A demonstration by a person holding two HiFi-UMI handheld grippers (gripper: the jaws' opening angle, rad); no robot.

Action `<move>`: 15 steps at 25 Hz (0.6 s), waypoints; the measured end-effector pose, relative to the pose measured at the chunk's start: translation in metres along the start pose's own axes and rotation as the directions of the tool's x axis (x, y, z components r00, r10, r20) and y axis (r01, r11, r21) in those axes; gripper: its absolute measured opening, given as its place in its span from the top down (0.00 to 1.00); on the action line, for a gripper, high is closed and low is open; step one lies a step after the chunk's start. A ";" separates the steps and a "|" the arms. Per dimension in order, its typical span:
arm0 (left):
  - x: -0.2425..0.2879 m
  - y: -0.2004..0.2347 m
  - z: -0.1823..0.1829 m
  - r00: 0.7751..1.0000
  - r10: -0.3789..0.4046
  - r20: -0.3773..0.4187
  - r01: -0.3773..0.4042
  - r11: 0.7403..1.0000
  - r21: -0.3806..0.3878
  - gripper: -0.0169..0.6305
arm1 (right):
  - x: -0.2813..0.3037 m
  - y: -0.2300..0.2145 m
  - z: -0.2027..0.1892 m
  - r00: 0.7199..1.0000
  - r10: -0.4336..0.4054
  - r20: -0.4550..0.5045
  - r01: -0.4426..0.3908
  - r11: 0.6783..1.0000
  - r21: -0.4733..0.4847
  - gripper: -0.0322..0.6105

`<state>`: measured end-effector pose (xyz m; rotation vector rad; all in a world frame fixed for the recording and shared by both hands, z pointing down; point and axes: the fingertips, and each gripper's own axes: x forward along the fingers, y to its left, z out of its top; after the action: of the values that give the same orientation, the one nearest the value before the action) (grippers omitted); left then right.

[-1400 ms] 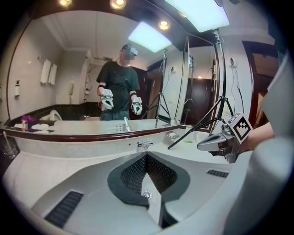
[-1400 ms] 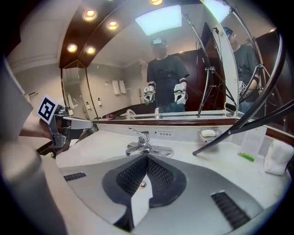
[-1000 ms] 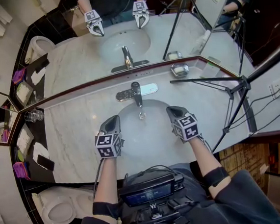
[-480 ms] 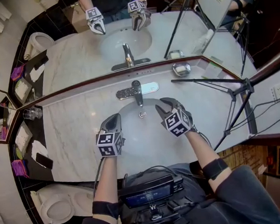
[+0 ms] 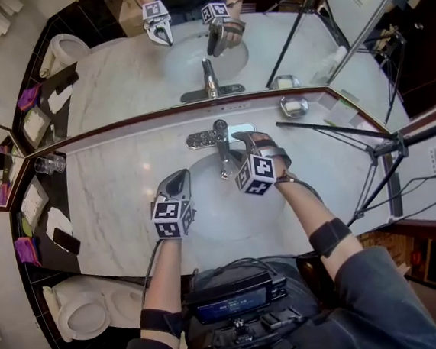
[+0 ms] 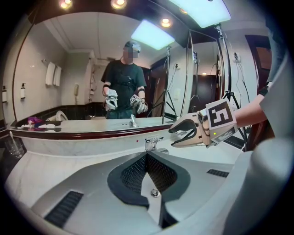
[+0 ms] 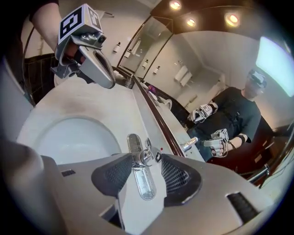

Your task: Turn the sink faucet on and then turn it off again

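The chrome faucet [image 5: 220, 141] stands on its oval base plate [image 5: 197, 140] behind the white sink basin [image 5: 209, 205]. My right gripper [image 5: 233, 151] is rolled on its side close to the faucet's right. Its jaws have just been opening. In the right gripper view the faucet [image 7: 141, 157] stands between the spread pads of the right gripper [image 7: 144, 161], which do not press on it. My left gripper [image 5: 178, 181] hovers shut over the basin's left rim, holding nothing. In the left gripper view the faucet [image 6: 153, 144] lies beyond the left gripper [image 6: 147, 157].
A wall mirror runs along the back of the marble counter [image 5: 120, 195]. A glass tumbler [image 5: 50, 164] stands at the far left and a soap dish [image 5: 293, 106] at the back right. A black tripod [image 5: 369, 149] leans over the counter's right end.
My right gripper has swung left from the basin's right rim to the faucet, rolled onto its side and gone from shut to open. The left gripper has stayed where it was.
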<state>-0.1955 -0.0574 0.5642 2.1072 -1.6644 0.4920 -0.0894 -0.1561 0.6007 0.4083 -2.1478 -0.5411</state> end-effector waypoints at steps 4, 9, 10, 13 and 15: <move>0.004 0.002 -0.003 1.000 0.002 -0.006 -0.002 1.000 0.004 0.97 | 0.019 -0.003 0.013 1.000 0.024 -0.011 -0.025 0.994 -0.109 0.60; 0.003 0.003 -0.009 1.000 0.005 -0.023 -0.005 1.000 -0.006 0.97 | 0.039 0.005 0.017 0.996 0.085 -0.037 -0.091 0.974 -0.208 0.67; 0.003 0.004 -0.010 1.000 0.007 -0.024 -0.007 1.000 -0.008 0.97 | 0.041 0.007 0.016 0.994 0.098 -0.042 -0.105 0.970 -0.218 0.68; 0.004 0.007 -0.015 0.999 0.014 -0.029 -0.015 1.000 -0.013 0.97 | 0.044 0.014 0.014 0.991 0.124 -0.050 -0.132 0.961 -0.243 0.71; 0.004 0.009 -0.018 0.999 0.017 -0.033 -0.018 1.000 -0.019 0.97 | 0.044 0.015 0.014 0.992 0.116 -0.048 -0.125 0.960 -0.249 0.71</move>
<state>-0.2040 -0.0532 0.5826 2.0616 -1.6641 0.5114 -0.1274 -0.1613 0.6305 0.1432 -2.0246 -0.7219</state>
